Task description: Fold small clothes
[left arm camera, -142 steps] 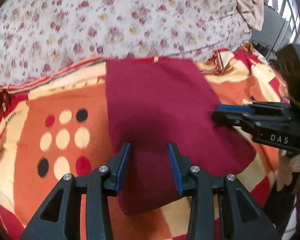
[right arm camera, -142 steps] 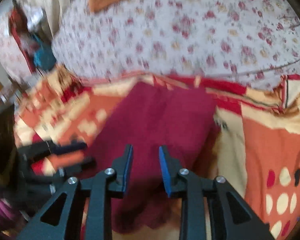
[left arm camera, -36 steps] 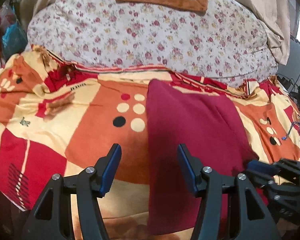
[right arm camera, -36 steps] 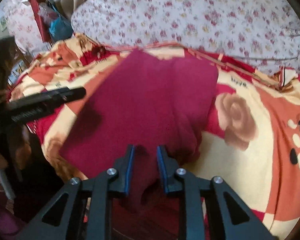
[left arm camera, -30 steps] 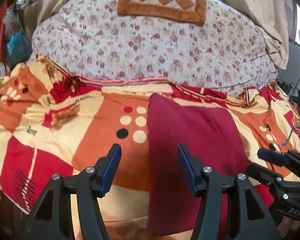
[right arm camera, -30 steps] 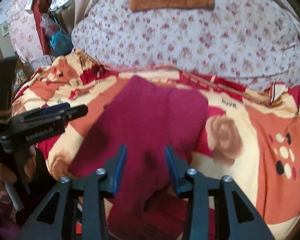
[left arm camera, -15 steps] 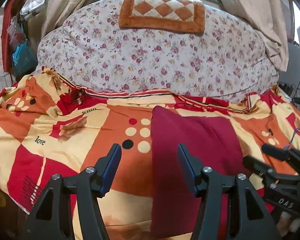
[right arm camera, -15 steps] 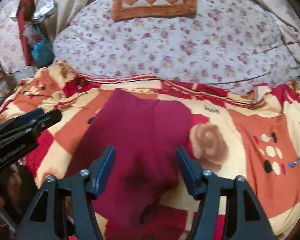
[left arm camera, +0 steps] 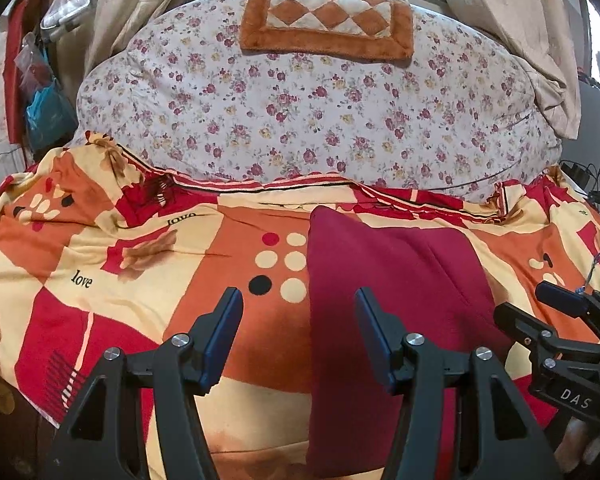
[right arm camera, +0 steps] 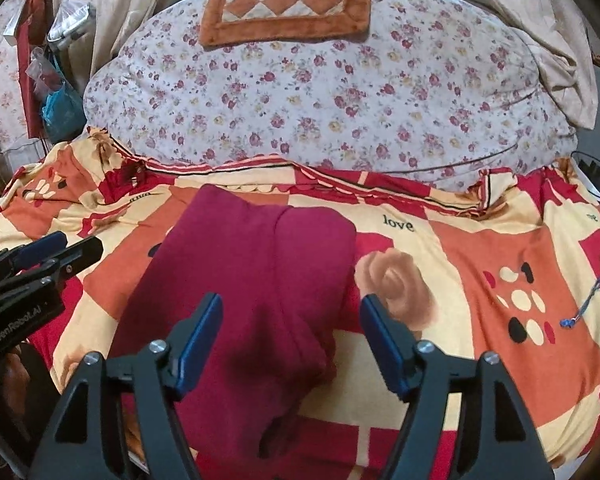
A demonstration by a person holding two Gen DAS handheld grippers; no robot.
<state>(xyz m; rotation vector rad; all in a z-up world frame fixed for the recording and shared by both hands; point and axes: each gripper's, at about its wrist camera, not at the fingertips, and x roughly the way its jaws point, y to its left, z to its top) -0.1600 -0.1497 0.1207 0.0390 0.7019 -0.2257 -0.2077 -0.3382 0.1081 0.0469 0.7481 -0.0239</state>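
Left wrist view: left gripper (left arm camera: 298, 334), fingers parted to a middling gap, nothing between the blue pads; they hang above the bed's patterned blanket (left arm camera: 140, 280), apart from it. The left edge of the maroon garment (left arm camera: 388, 300) runs just inside the right-hand finger (left arm camera: 374, 336).

Maroon garment: folded flat into a long panel, lying on the blanket in front of the floral quilt (left arm camera: 300, 112), one lengthwise crease visible. A checked orange cushion (left arm camera: 326, 20) sits on top of the quilt.

Right gripper (left arm camera: 540, 312), same view: at the right edge, beside the garment's right side, held clear of the cloth.

Right wrist view: right gripper (right arm camera: 290, 340), fingers spread wide, having just been opening; the near end of the garment (right arm camera: 252, 280) lies below and between them, bunched slightly, with neither pad pressing on it. Left gripper (right arm camera: 56, 252) shows at the left edge, over the blanket (right arm camera: 480, 280) just beside the garment's left side.
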